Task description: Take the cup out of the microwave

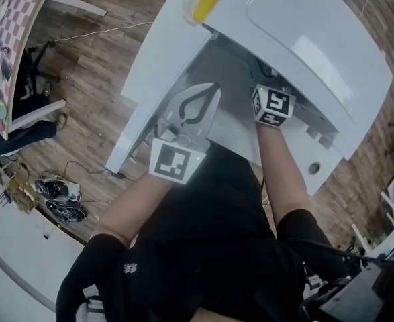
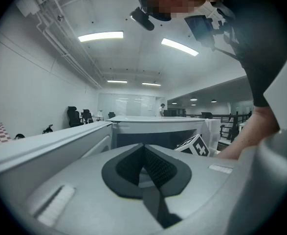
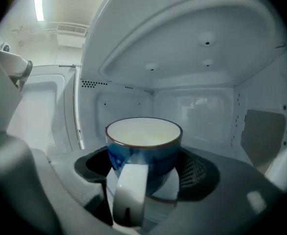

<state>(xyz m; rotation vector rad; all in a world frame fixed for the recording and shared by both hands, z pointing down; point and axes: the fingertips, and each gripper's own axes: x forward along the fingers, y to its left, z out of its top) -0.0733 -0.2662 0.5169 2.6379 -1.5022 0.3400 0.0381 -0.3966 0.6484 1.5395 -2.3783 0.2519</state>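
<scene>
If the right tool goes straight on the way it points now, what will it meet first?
The handle of the cup, which faces the right tool; the cup seems to stand between its open jaws inside the microwave. How near is unclear.

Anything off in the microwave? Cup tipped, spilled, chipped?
Nothing stands out. The cup stands upright inside the microwave, its visible rim intact, with no spill in sight. Its handle faces the right gripper, whose open jaws flank it without pressing.
</scene>
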